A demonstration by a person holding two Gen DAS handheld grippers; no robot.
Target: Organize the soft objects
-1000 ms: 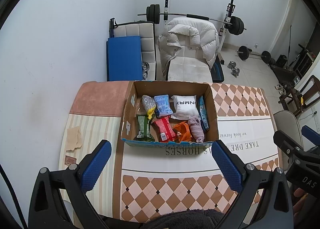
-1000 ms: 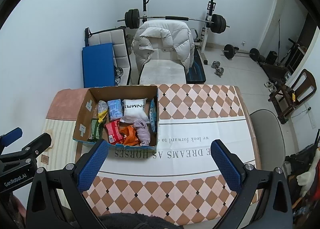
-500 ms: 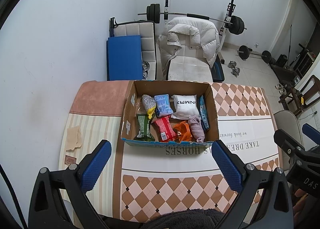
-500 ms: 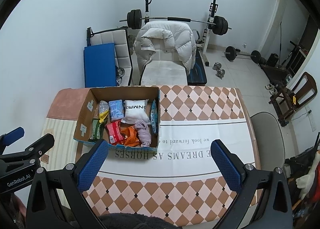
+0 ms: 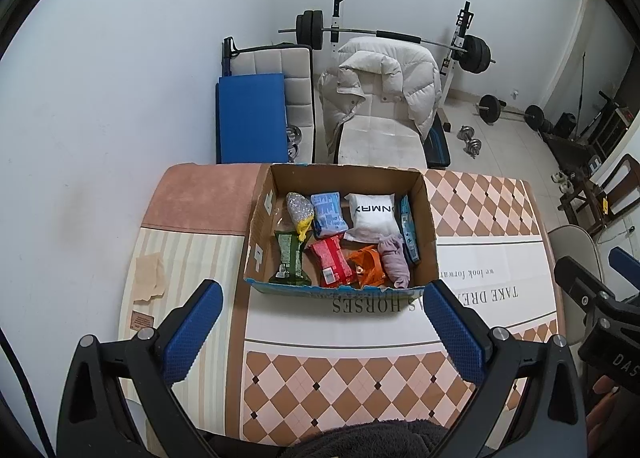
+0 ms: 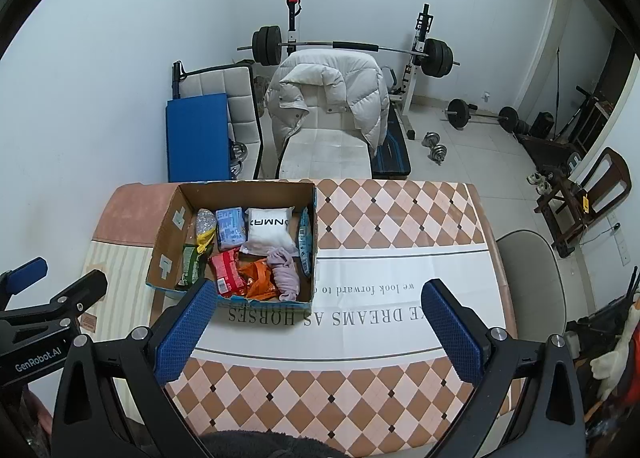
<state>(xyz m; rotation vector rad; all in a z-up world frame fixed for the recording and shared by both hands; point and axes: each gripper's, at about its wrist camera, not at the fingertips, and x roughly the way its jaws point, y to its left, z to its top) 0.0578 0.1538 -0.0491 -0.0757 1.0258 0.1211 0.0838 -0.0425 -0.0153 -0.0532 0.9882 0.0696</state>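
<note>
- A cardboard box sits on a surface covered with a checked cloth, its open top showing a load of small soft goods.
- Inside the box, a white pillow-like pack lies at the far side, with a light-blue packet to its left and a silver-and-yellow bag further left, near the box's left wall.
- Along the box's near wall lie a green packet, a red packet, an orange pouch and a bundle of lilac cloth, packed side by side; a thin blue packet stands against the right wall.
- The left tool hovers over the surface just short of the box's near wall, its blue-padded fingers spread wide with nothing between them; the box lies straight ahead, between the lines of the two fingers.
- The right tool hangs to the right of the box, likewise spread wide and empty; its left finger overlaps the box's near-left corner in the right wrist view, though contact cannot be judged.
- In that view the box and its lilac cloth lie ahead and to the left of the right tool.
- Beyond the box's far wall stand a chair draped with a white puffer jacket and a barbell rack.
</note>
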